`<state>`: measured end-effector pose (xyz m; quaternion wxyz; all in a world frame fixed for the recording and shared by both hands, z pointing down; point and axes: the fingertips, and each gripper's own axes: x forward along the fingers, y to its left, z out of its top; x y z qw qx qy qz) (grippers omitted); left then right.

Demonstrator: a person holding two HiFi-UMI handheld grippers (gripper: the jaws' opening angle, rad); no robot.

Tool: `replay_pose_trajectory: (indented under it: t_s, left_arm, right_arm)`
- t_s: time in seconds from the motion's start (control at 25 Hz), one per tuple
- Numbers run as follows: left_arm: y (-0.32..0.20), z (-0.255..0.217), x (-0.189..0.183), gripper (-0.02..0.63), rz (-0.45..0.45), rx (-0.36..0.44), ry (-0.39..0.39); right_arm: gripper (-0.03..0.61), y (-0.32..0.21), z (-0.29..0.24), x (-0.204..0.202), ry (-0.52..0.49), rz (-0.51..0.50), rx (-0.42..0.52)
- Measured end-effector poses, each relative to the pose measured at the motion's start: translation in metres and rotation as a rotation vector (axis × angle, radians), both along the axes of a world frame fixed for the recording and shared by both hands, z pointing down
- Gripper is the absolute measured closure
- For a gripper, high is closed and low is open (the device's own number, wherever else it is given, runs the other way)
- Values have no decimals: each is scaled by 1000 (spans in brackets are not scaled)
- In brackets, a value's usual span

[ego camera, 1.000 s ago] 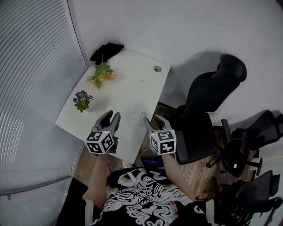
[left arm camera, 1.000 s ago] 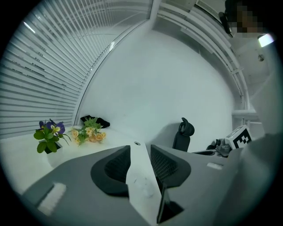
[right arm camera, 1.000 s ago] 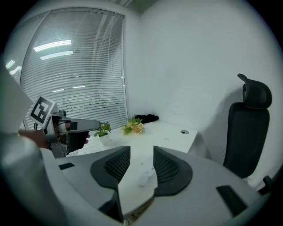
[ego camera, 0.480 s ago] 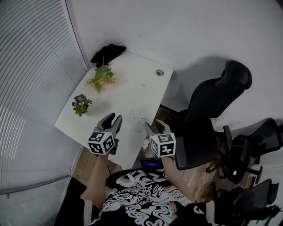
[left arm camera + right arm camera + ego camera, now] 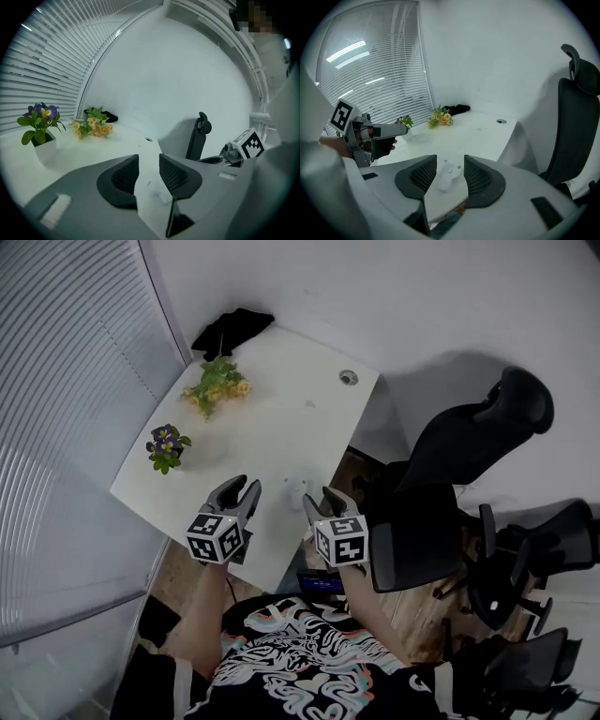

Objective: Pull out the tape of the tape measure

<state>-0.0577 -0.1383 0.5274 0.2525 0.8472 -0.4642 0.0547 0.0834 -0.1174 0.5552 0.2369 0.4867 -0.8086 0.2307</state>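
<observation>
**Clerk:** Item one?

**Keeper:** Small white rounded tape measure (image 5: pixel 296 488). It lay flat near the front edge of the white rectangular worktop (image 5: pixel 281 409), untouched.

**Clerk:** Claws?

**Keeper:** Left claw (image 5: pixel 241 486): jaws apart, empty, over the front edge. Right claw (image 5: pixel 321 498): jaws apart and had just been opening, with nothing between them. The tape measure lay just ahead, in line with the gap.

**Clerk:** Sundries?

**Keeper:** Purple potted flowers (image 5: pixel 165 446) and a yellow flower spray (image 5: pixel 216 390) on the worktop's left side.

A small white tape measure (image 5: pixel 296 488) lies on the table (image 5: pixel 281 418).
</observation>
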Motion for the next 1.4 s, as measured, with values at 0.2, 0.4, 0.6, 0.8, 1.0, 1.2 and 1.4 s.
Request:
replay_pose_trajectory:
  t_s: [0.2, 0.4, 0.6, 0.8, 1.0, 1.2, 1.4]
  left_arm:
    - [-3, 15, 2, 477, 15, -29, -6]
    - [-7, 26, 6, 477, 25, -55, -16]
    - [-9, 40, 6, 478, 38, -87, -31]
    - [-10, 55, 7, 479, 51, -108, -61]
    - [-13, 68, 12, 482, 84, -121, -108]
    - [-17, 81, 14, 485, 100, -147, -126]
    - [-24, 89, 15, 486, 96, -168, -118]
  right_arm:
    - [382, 0, 16, -8, 7, -28, -41]
    - [368, -4, 30, -15, 15, -52, -74]
    - [350, -4, 48, -18, 19, -50, -120]
    - [327, -8, 64, -19, 25, -47, -150]
    - [311, -14, 79, -24, 44, -57, -173]
    - [296, -21, 91, -27, 71, -51, -176]
    - [284, -24, 101, -32, 93, -55, -174]
